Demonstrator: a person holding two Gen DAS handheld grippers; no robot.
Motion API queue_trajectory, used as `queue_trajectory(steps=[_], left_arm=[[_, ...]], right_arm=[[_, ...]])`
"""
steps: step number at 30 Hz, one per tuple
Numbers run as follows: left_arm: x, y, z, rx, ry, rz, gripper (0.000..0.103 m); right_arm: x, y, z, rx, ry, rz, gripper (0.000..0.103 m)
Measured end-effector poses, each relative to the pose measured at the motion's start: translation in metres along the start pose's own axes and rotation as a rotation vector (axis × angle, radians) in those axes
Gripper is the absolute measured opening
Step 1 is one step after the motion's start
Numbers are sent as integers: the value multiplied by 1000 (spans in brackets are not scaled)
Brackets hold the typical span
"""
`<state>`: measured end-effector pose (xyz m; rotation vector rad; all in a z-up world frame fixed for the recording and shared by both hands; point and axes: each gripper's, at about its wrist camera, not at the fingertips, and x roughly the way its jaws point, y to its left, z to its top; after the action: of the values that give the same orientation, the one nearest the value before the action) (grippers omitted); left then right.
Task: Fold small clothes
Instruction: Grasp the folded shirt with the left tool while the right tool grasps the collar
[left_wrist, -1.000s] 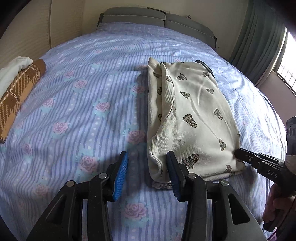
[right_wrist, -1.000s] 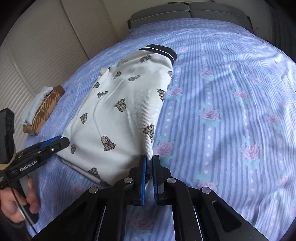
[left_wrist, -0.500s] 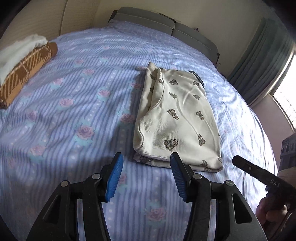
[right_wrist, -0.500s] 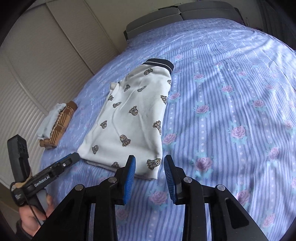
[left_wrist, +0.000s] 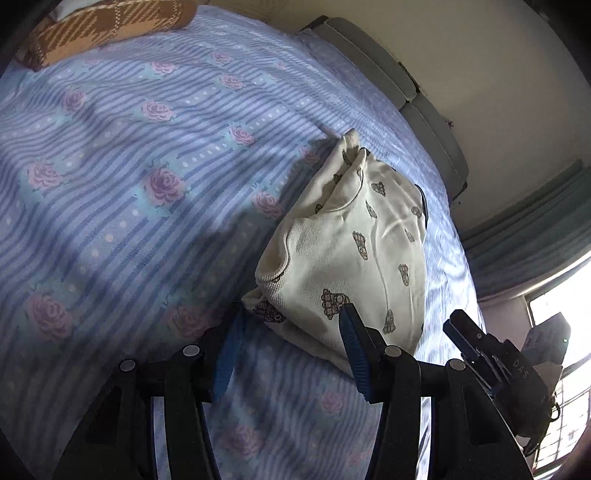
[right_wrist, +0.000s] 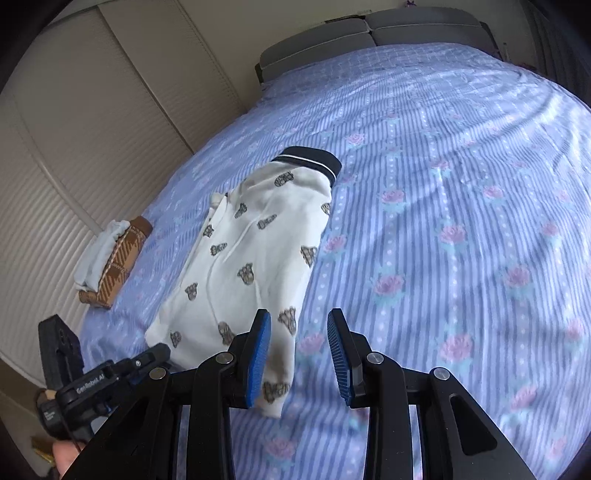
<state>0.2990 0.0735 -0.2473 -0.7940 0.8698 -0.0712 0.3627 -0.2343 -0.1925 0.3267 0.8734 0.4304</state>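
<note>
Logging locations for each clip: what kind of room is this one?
Most likely a home bedroom: a bed with a blue rose-print sheet and grey padded headboard, curtains beside a window, and the cream printed shirt lying on the bed.

Bed (right_wrist: 461, 184) under a blue striped sheet with pink roses, folded cream shirt (right_wrist: 255, 254) with small printed figures lying flat mid-bed, brown plaid bundle (right_wrist: 118, 266) and white cloth (right_wrist: 98, 254) stacked near the far edge
</note>
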Motion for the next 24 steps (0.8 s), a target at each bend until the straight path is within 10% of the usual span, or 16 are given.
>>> queue_trajectory(steps=[13,24], left_arm=[[14,-8,-2,-241,-142,80,36],[19,-8,-5,-247,-198,125,34]], right_arm=[[83,-37,72,141,129,140,43],[144,-42,98,209,193,317,43]])
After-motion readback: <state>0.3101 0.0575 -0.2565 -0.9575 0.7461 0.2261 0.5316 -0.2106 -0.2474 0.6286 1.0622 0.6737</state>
